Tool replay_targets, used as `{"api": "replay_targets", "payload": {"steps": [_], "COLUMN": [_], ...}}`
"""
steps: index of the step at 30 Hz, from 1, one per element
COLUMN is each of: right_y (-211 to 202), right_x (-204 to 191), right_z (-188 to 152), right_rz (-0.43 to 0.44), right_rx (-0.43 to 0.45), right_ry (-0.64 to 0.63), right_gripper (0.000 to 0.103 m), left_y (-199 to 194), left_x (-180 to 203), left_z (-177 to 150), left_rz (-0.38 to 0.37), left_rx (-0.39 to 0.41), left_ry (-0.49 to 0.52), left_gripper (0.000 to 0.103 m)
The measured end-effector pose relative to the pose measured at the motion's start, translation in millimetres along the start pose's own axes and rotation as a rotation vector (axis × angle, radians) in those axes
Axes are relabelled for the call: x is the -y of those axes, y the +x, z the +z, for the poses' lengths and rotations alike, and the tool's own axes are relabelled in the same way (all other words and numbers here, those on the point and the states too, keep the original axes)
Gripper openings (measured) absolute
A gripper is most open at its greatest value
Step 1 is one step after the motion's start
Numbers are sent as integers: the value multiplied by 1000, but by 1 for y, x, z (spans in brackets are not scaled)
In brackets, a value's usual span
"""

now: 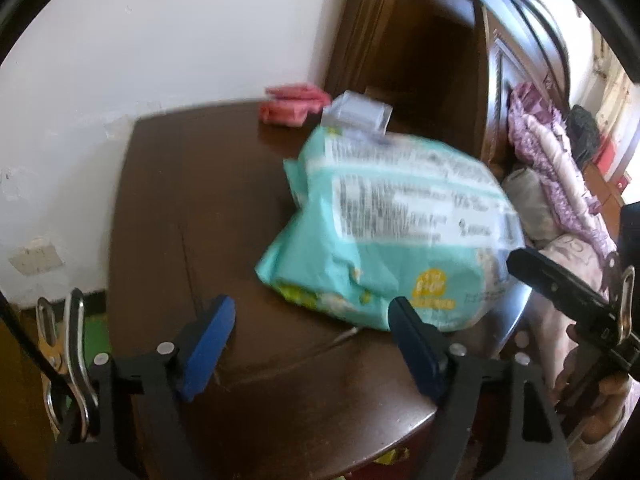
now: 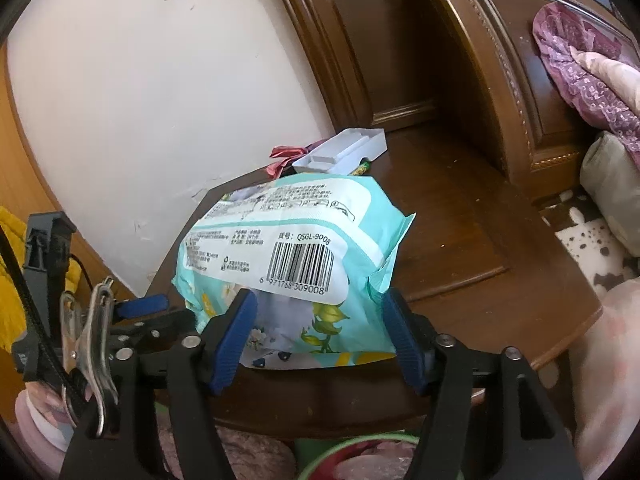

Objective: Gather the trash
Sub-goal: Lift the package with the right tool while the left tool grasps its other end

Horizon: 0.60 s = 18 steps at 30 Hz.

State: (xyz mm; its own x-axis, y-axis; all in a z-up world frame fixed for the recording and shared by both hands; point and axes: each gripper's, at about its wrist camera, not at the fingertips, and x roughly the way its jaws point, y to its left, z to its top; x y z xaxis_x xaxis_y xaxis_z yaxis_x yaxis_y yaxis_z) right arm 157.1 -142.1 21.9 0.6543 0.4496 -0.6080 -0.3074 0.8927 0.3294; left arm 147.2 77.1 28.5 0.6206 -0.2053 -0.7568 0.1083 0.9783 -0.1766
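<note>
1. Teal wipes pack (image 2: 296,256) lies on the dark wooden nightstand (image 1: 168,200), barcode label facing up, near the front edge.
2. Right gripper (image 2: 320,328) has its blue pads (image 2: 234,336) spread wide on either side of the pack's near end; the pads stand just beside the wrapper, and whether they touch it I cannot tell.
3. Left gripper (image 1: 308,344) is also spread wide, nothing between its blue fingers (image 1: 208,344); its right pad sits against the pack's lower edge, though contact is unclear in the blur.
4. Behind the pack lie a white plastic tray (image 2: 340,150) and a red wrapper (image 2: 284,158), by the wall.
</note>
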Motion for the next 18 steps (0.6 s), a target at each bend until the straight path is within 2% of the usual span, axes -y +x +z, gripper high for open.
{"api": "replay_targets", "payload": {"steps": [2, 4, 7, 9, 12, 18], "right_y": [-4, -10, -10, -4, 9, 43], "right_x": [1, 4, 11, 14, 18, 22], "right_z": [4, 8, 19, 25, 30, 24], "right_rz": [-2, 3, -2, -17, -17, 61], "right_rx": [16, 33, 45, 41, 4, -100], "right_ry": [-6, 3, 46, 66, 86, 128], "right_gripper": [86, 87, 87, 87, 87, 87], "left_y": [-11, -17, -11, -1, 14, 34], "left_x": [-1, -4, -7, -7, -8, -3], "left_z": [6, 17, 32, 39, 45, 43], "left_rz": [7, -6, -32, -24, -27, -108], "left_rx": [58, 94, 87, 71, 46, -2], "left_ry": [8, -8, -35, -37, -47, -59], "left_gripper": [83, 83, 83, 83, 83, 82]}}
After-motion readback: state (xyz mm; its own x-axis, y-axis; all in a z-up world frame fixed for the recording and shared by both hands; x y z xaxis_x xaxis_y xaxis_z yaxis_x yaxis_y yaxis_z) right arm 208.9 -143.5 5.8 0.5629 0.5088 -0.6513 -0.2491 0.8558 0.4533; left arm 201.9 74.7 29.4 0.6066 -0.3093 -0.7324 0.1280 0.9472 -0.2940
